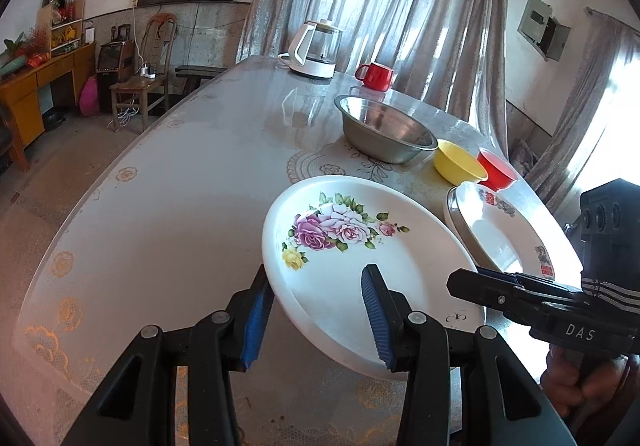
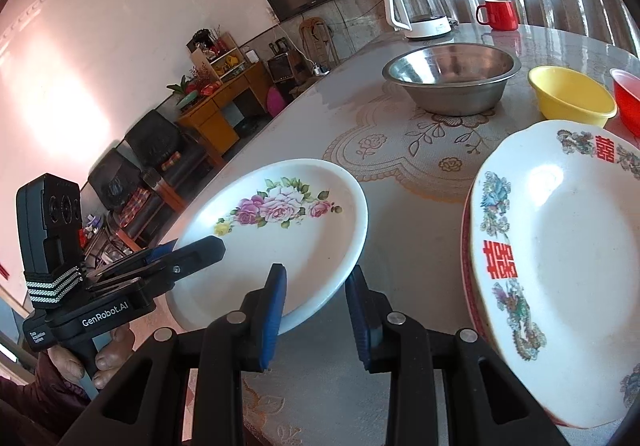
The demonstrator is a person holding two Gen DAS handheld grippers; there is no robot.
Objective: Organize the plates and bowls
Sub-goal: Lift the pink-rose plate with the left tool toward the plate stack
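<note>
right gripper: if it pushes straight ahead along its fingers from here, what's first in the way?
The rose plate. The right gripper already has that plate's near rim between its fingers, so going on meets the plate at once. Past it lie bare tablecloth and the steel bowl, though depth is hard to judge.

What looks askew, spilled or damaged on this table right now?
Only the white round plate with pink roses: it sits tilted rather than flat, clamped at opposite rims by the left gripper and the right gripper. That fits a carry. No spills, chips or cracks are visible.
</note>
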